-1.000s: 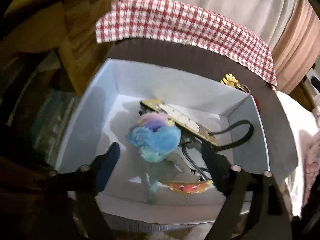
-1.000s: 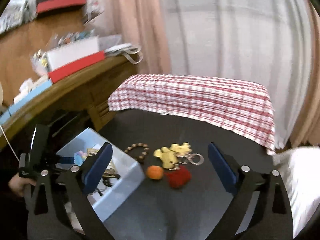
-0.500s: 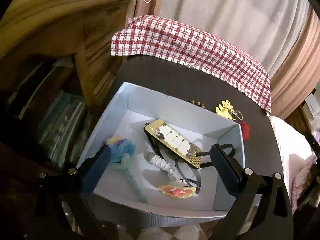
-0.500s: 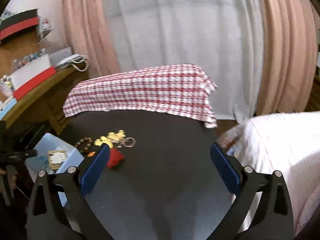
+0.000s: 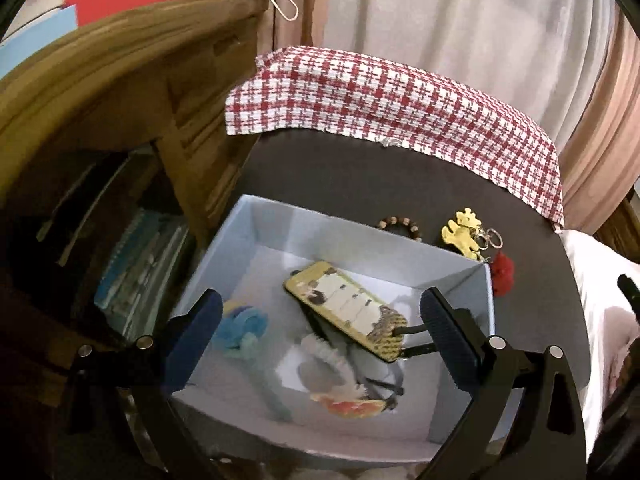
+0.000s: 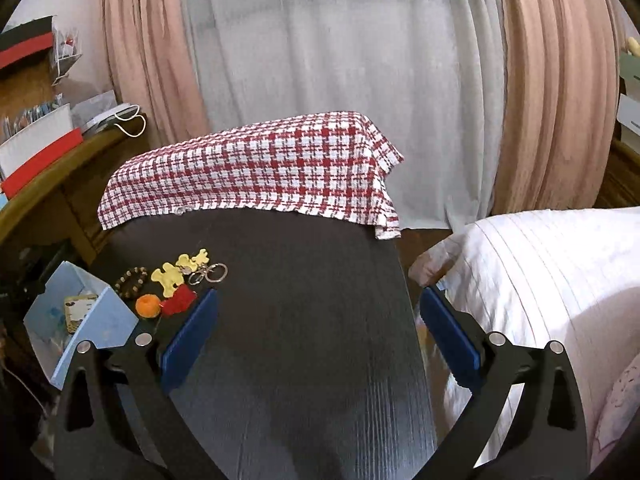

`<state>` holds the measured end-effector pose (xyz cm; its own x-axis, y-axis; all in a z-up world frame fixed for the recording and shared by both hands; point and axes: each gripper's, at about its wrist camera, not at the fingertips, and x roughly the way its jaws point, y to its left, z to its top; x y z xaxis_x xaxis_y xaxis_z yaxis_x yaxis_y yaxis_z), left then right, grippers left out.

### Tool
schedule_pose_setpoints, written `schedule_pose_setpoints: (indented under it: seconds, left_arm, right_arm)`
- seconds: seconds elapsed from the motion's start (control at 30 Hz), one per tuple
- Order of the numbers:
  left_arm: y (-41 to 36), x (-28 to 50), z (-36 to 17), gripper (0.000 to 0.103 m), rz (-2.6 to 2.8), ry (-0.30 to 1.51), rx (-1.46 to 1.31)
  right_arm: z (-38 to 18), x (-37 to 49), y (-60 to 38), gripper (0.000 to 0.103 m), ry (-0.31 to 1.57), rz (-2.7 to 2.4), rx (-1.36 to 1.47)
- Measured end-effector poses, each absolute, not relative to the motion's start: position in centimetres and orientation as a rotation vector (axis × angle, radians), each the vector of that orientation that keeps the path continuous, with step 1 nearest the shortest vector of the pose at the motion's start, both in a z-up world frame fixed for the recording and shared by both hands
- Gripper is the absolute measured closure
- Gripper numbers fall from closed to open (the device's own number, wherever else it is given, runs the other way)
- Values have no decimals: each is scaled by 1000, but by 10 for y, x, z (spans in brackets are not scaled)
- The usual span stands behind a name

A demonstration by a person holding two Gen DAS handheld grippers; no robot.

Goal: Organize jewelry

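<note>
Left gripper (image 5: 320,320) agape, fluffy blue pompom (image 5: 242,326) in pale box (image 5: 348,240)

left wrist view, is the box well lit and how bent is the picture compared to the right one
Left wrist view: the box interior is brightly lit with soft shadows under the flat patterned case; the wooden desk side is dim, the desk edge bows from fisheye, corners black. Right wrist view: evenly lit by the curtain, dark tabletop shows faint sheen, edges curve likewise.
</note>
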<state>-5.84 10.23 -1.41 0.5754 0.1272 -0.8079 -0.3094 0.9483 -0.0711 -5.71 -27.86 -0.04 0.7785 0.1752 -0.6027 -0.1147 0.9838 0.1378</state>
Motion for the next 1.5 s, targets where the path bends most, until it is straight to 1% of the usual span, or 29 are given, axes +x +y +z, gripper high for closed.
schedule_pose_setpoints:
  seconds: [0.43,0.63,0.77,0.9,1.03,1.13,1.17,1.27,1.5]
  left_arm:
    - [72,-25,-8,4,179,946,-127]
    - [63,7,-11,4,79,1010,-108]
    - [66,32,-17,4,26,1092,-198]
    - [63,61,-22,4,-65,1108,-376]
    - [60,93,-40,4,-49,1154,-500]
    - [63,116,-68,5,23,1233,-572]
    - [63,122,-76,6,51,1260,-571]
    - [54,132,-80,6,138,1290,-478]
    - [38,154,-99,7,135,1402,-460]
  right_arm:
    - [-17,-54,-286,7,679,229,158]
    - [-21,-53,-281,7,691,265,155]
    - [-21,-56,-276,7,678,402,192]
    - [-23,-55,-267,7,679,463,214]
    - [-27,-51,-259,7,701,470,195]
    - [-28,-49,-260,7,708,477,207]
    - [-29,-48,-260,7,708,481,212]
    - [-31,-47,-261,7,710,482,204]
    - [-34,-43,-259,7,718,504,221]
